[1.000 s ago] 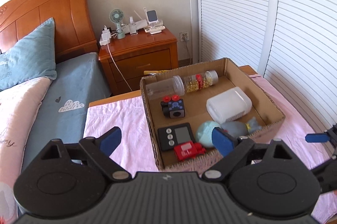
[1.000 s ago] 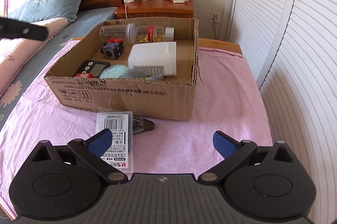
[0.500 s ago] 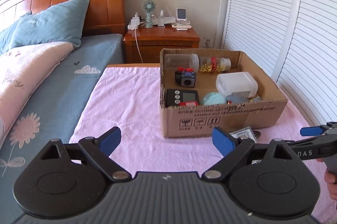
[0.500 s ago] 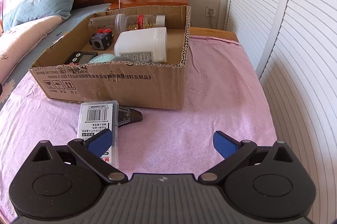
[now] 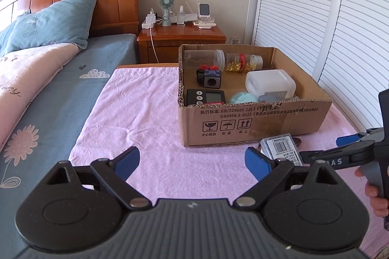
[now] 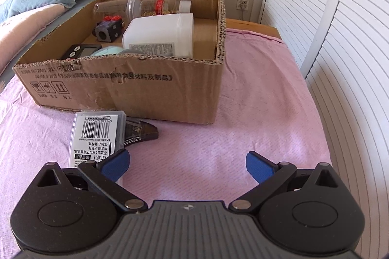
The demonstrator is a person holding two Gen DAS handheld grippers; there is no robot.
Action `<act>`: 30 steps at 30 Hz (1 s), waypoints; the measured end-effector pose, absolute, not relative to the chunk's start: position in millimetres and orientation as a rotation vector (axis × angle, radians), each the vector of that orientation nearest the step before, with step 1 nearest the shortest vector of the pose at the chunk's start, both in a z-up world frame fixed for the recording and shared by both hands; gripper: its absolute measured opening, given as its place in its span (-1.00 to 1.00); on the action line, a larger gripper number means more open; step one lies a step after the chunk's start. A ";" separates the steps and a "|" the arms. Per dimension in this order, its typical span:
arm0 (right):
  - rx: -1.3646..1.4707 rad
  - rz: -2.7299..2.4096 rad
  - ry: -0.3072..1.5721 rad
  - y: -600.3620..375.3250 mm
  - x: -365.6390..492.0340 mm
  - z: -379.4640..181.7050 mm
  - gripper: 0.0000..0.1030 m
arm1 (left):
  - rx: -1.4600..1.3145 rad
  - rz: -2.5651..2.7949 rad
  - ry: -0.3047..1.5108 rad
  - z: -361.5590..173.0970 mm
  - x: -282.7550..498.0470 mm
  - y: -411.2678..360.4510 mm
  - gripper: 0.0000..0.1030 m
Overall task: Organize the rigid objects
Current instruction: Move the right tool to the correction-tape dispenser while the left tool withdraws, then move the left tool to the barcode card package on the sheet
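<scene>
A cardboard box (image 5: 255, 122) (image 6: 126, 86) stands on a pink cloth and holds a white plastic jar (image 6: 160, 37), two clear bottles (image 5: 233, 60), a black cube toy (image 5: 209, 77), a black timer (image 5: 205, 96) and a pale teal round thing (image 5: 242, 97). In front of the box lie a clear flat case with a barcode label (image 6: 97, 134) (image 5: 282, 148) and a dark brown clip-like object (image 6: 143, 131) partly under it. My left gripper (image 5: 192, 159) is open and empty, over the cloth left of the case. My right gripper (image 6: 187, 161) is open and empty, just right of the case.
The pink cloth (image 6: 255, 113) covers a wooden table beside a bed (image 5: 48, 93) on the left. White louvred doors (image 6: 340, 40) run along the right. A wooden nightstand (image 5: 180, 37) with a small fan and chargers stands behind the box.
My left gripper has pulled back from above the box and dropped low in front of it. My right gripper has moved closer to the barcode case and the box.
</scene>
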State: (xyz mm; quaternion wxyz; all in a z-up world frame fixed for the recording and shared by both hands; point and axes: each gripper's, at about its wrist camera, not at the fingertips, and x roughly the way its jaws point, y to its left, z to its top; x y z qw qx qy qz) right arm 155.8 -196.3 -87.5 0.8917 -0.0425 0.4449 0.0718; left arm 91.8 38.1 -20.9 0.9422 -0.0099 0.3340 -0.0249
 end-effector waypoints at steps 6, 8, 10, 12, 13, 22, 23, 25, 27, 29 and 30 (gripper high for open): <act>-0.103 0.182 0.929 -180.8 153.7 -86.7 1.00 | -0.045 -0.054 0.686 -22.3 94.5 44.3 0.81; -0.112 0.196 0.929 -173.7 152.9 -86.0 1.00 | -0.050 -0.057 0.688 -22.5 95.2 46.0 0.81; -0.121 0.220 0.933 -165.8 151.2 -86.1 1.00 | -0.053 -0.058 0.687 -22.7 95.2 47.6 0.81; -0.138 0.236 0.933 -157.4 148.2 -87.3 1.00 | -0.056 -0.059 0.689 -23.1 95.2 49.1 0.81; -0.145 0.245 0.934 -153.5 146.9 -88.1 1.00 | -0.058 -0.059 0.690 -23.2 95.0 49.8 0.81; -0.151 0.269 0.927 -137.2 152.6 -94.1 1.00 | -0.065 -0.063 0.694 -25.5 94.5 55.2 0.81; -0.148 0.265 0.922 -136.4 154.5 -94.4 1.00 | -0.066 -0.062 0.694 -25.7 94.7 55.7 0.81; -0.147 0.256 0.911 -133.5 157.7 -95.3 1.00 | -0.068 -0.063 0.696 -26.6 95.1 56.7 0.81; -0.148 0.259 0.903 -130.6 160.4 -95.8 1.00 | -0.069 -0.069 0.699 -28.0 95.5 57.1 0.81; -0.146 0.251 0.891 -128.8 164.0 -96.7 1.00 | -0.068 -0.076 0.706 -29.6 96.1 56.5 0.81; -0.144 0.245 0.889 -129.1 165.3 -96.7 1.00 | -0.067 -0.080 0.711 -30.4 96.5 55.9 0.81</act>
